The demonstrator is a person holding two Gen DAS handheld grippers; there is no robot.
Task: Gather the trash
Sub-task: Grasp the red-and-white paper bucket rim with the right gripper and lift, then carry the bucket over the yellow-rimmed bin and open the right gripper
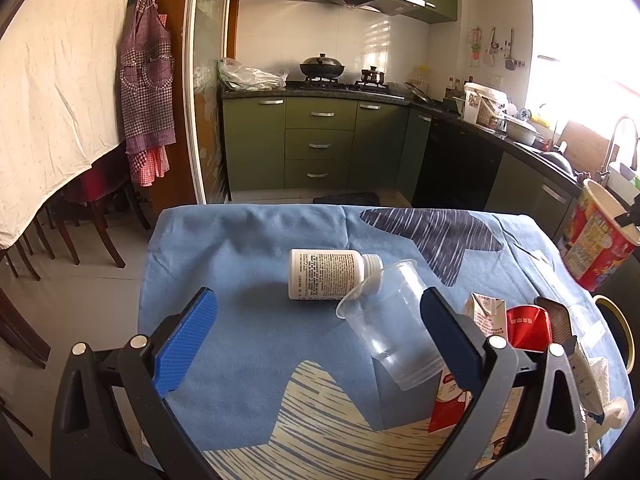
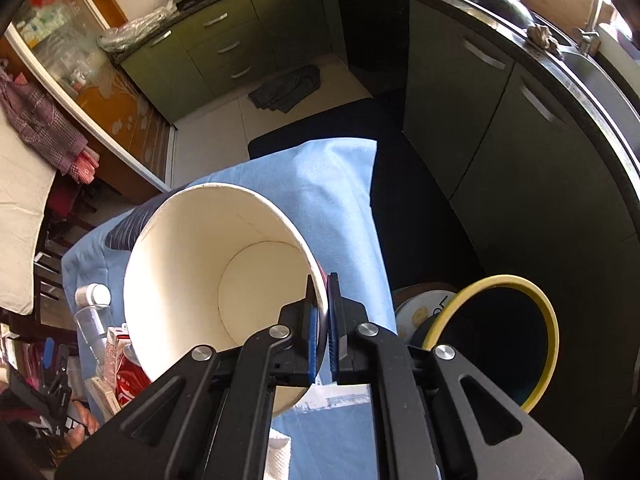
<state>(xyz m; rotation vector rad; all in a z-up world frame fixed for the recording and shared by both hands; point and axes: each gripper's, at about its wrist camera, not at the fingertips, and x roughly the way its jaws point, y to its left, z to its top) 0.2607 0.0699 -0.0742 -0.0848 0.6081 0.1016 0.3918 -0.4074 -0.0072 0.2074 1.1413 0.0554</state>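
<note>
The right tool (image 2: 323,322) is clenching the rim of a large paper tub (image 2: 192,276), one blue pad inside the white wall and the other outside, the wall pinched thin between them. The tub is tilting with its open mouth turned toward the camera, hanging clear above the right edge of the bench (image 2: 340,184), which is lying under a blue cloth. In the left wrist view the same tub (image 1: 598,236) is showing its red printed outside, off past the bench's right edge. Down on the floor, just right of the tool, a dark bin with a yellow rim (image 2: 548,320) is standing with its mouth open.

The left tool (image 1: 316,316) is hanging released over the bench, its blue pads spread wide with nothing pressed between them. Between and beyond them a clear plastic cup (image 1: 390,320) is lying on its side, its rim touching the neck of a white pill bottle (image 1: 326,274), also on its side. Just right of the cup, a small drink carton (image 1: 488,314) and a crushed red can (image 1: 528,326) are sitting close together near the bench's right edge.
</note>
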